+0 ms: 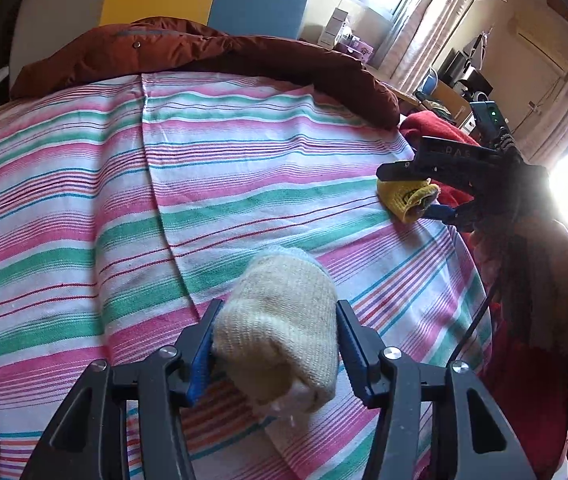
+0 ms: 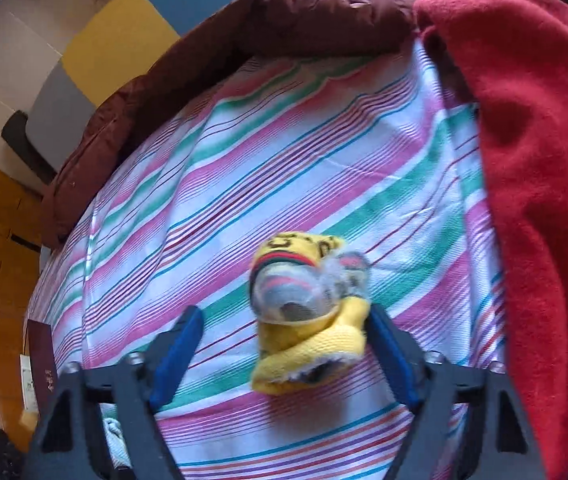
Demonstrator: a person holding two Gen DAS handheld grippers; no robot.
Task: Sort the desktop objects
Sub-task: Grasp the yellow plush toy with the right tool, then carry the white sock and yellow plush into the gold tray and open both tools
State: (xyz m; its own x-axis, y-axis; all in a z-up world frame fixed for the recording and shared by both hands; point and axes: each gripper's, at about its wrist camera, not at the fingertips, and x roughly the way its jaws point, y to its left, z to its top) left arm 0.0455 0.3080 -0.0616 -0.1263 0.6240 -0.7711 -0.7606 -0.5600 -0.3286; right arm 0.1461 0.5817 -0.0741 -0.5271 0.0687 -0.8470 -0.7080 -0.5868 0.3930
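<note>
Socks, rolled into bundles, lying on a bed covered by a striped sheet (image 1: 212, 168). The cream sock bundle (image 1: 280, 332) rests on the sheet near its front edge, with the left gripper (image 1: 276, 344) clamped on it: both blue pads press into the knit flanks and dent them slightly. The yellow sock bundle (image 2: 304, 316) lies on the same sheet, further toward the red blanket (image 2: 536, 152) heaped at the sheet's side edge. The right gripper (image 2: 284, 356) straddles this bundle with its jaws apart; the pad on the blanket side sits just beside or touching the yellow cuff, while the other pad stands well clear, so nothing is gripped there. In the left wrist view the same gripper (image 1: 412, 196) appears over the yellow bundle (image 1: 406, 196), with the upper finger above it.

Both bundles are judged light, soft and compressible, with a rough knit that should not slip against the pads. They are not fragile. The main risk is that a loose roll unwinds or a single layer pulls free. Hold is best taken across the thickest part of the roll, squeezing through all layers, rather than on the turned-over cuff or a protruding grey inner sock. A brown quilted jacket (image 1: 204, 52) borders the far edge of the sheet, away from both bundles.
</note>
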